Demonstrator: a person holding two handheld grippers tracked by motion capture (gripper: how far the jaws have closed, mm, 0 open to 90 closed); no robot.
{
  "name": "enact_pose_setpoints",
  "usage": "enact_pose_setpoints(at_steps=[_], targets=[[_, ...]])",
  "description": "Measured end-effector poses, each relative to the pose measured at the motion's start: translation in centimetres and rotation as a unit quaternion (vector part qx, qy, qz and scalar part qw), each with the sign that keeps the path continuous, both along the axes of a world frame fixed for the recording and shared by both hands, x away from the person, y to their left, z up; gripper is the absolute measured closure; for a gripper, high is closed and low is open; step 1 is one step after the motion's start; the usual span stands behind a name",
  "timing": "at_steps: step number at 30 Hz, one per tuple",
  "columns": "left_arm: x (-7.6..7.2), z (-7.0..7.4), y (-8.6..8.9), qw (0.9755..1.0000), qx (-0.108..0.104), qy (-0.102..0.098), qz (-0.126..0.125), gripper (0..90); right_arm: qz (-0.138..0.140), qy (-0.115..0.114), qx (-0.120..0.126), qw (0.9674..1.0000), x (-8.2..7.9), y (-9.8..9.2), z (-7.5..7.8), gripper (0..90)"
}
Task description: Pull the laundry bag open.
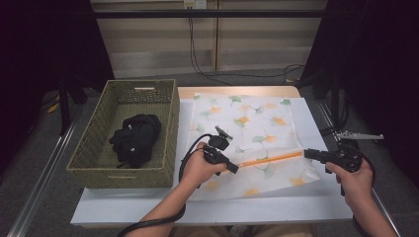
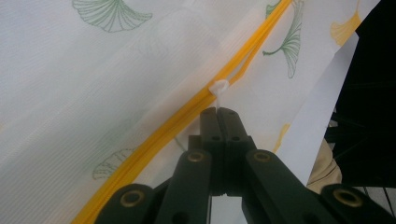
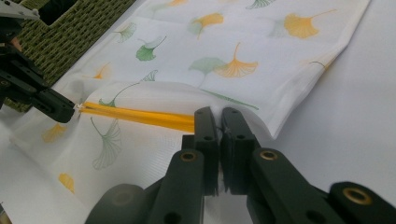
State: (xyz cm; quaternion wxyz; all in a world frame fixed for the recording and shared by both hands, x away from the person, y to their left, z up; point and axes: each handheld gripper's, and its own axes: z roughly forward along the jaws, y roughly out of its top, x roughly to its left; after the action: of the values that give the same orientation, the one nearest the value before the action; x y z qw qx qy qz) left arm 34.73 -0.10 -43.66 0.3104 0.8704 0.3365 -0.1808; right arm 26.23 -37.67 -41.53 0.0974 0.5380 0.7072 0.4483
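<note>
Far left on the white table (image 1: 276,211): an olive-green woven rectangular basket (image 1: 94,143) with a bundle of black cloth (image 1: 135,138) lying inside it. The basket's right wall sits just beside the bag's left edge.

Middle of the table: a white mesh zip bag printed with green and orange ginkgo leaves (image 1: 247,123), lying flat, with its near part lifted a little between your two tools. An orange zipper (image 1: 269,159) runs across that near part, from your left gripper over to your right one.

Your left gripper (image 1: 232,168) is at the zipper's left end. In the left gripper view its black jaws are pressed fully together on the small white zipper pull tab (image 2: 218,89), which sticks up out of the jaw tips (image 2: 218,112). Ahead of the pull the orange tape (image 2: 261,32) splits into two strands; behind it, toward you, it runs as one closed band.

Your right gripper (image 1: 307,153) is at the zipper's right end, at the bag's right edge. In the right gripper view its jaws are nearly together, pinching the white fabric right where the orange zipper (image 3: 140,115) ends, with a thin fold of cloth showing between the tips (image 3: 218,122). That view also shows your left gripper (image 3: 65,111) at the far end of the zipper, with the tape lying straight between the two tools.

Your right hand (image 1: 353,180) sits past the bag's right edge.
</note>
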Motion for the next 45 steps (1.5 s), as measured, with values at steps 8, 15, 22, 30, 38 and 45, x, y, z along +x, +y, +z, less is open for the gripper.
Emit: enact_pose_setpoints(at_steps=[8,15,22,30,38,45], targets=[[-0.10,-0.19,0.12,1.0000,0.000,-0.003,-0.001,90.0,0.000,0.001,0.001,1.0000,-0.02,-0.03,0.01,86.4],[0.00,-0.23,0.24,1.0000,0.000,0.000,-0.005,90.0,-0.002,-0.001,-0.001,1.0000,-0.02,-0.02,0.03,86.4],[-0.01,-0.25,0.25,1.0000,0.000,0.000,-0.002,90.0,-0.002,0.001,-0.001,1.0000,-0.03,-0.03,-0.01,86.4],[-0.03,-0.30,0.27,1.0000,0.007,0.001,-0.004,90.0,-0.004,-0.002,-0.003,1.0000,-0.04,-0.06,0.05,86.4],[0.04,-0.26,0.83,1.0000,0.007,0.004,0.001,90.0,-0.009,0.001,-0.002,1.0000,-0.09,-0.47,-0.05,86.4],[-0.02,-0.12,0.96,0.9999,0.013,-0.001,0.000,90.0,-0.009,0.000,-0.005,1.0000,-0.11,-0.47,-0.03,86.4]])
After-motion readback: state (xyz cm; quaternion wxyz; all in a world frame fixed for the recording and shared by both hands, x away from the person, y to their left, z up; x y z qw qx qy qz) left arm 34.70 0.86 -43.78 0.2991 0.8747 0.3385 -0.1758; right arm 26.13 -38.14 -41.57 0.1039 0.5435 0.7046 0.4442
